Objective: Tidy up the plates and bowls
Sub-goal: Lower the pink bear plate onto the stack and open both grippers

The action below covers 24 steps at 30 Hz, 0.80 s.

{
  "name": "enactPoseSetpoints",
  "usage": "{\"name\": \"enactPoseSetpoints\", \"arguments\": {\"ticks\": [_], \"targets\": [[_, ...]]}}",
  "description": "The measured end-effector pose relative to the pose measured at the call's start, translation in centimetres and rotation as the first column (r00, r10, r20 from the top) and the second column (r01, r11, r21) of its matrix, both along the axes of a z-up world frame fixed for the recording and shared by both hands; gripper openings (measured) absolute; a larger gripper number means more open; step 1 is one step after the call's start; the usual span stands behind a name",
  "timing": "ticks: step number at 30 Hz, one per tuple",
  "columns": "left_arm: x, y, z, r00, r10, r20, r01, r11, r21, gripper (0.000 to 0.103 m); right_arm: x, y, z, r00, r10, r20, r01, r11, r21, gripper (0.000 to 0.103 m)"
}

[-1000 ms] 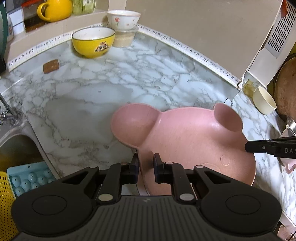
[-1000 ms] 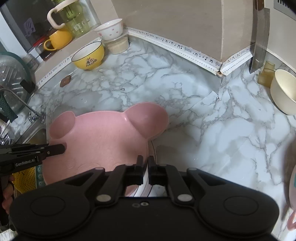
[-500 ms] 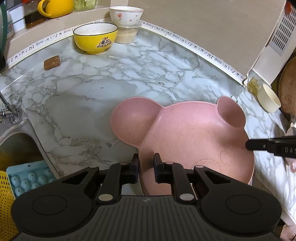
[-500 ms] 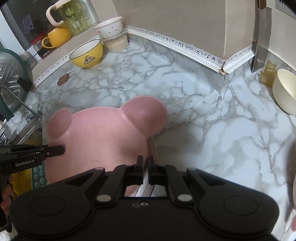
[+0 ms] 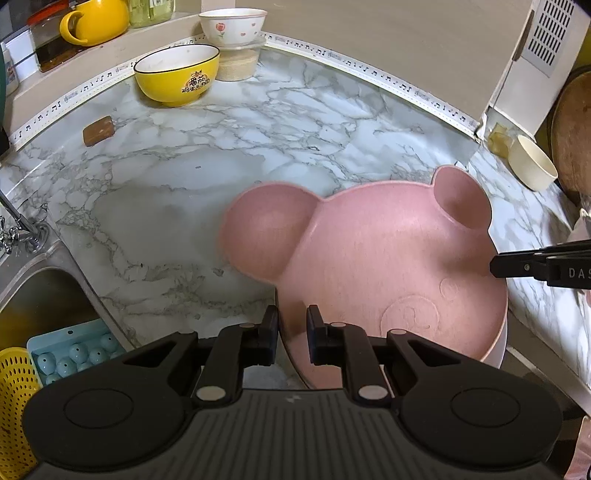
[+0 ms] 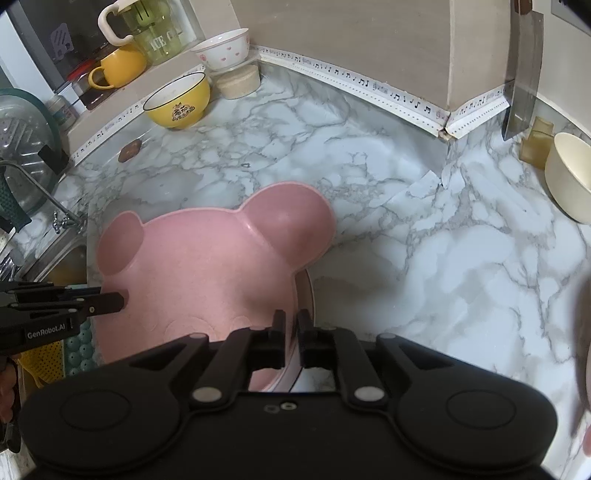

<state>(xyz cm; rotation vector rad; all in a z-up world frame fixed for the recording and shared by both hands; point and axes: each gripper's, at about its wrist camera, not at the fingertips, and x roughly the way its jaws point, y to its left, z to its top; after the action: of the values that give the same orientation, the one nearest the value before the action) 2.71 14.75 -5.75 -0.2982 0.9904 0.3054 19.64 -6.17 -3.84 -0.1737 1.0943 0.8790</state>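
While both grippers are holding the pink bear-shaped plate (image 5: 388, 266) by its near rim, one at each side, the plate is sitting over the marble counter (image 5: 184, 192) and on top of a pale dish (image 6: 306, 295) whose edge is showing under it. The left gripper (image 5: 291, 334) is pinching the plate's left rim with its jaws nearly together. The right gripper (image 6: 291, 334) is opening at this moment, with the right rim between its jaws, so I judge the plate is being released onto the stack.

To do this well, the plate should be lying flat and centred on the dish below before the left side is also letting go, and both tools should be drawing back along the rim line without dragging it.

The dish underneath is mostly hidden, so I cannot tell its shape, or whether more dishes are lying under it. Whether the right pads are pressing the rim is also hard to see. The yellow bowl (image 5: 177, 74) and white bowl (image 5: 232, 24) are standing far back, and the cream bowl (image 6: 570, 177) is cut off at the edge.
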Motion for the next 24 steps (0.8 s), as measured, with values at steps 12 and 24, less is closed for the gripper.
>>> {"name": "enactPoseSetpoints", "arguments": {"ticks": [12,24], "targets": [[0.1,0.5,-0.5,1.000,0.018,0.004,-0.018,1.000,-0.024,0.015,0.2,-0.3,-0.1,1.000,-0.030,-0.006,0.030,1.000,0.006,0.030],[1.1,0.6,-0.7,1.000,0.022,0.009,-0.022,1.000,0.006,0.015,-0.4,1.7,-0.2,0.993,0.002,0.116,0.002,0.999,-0.039,0.012]]}}
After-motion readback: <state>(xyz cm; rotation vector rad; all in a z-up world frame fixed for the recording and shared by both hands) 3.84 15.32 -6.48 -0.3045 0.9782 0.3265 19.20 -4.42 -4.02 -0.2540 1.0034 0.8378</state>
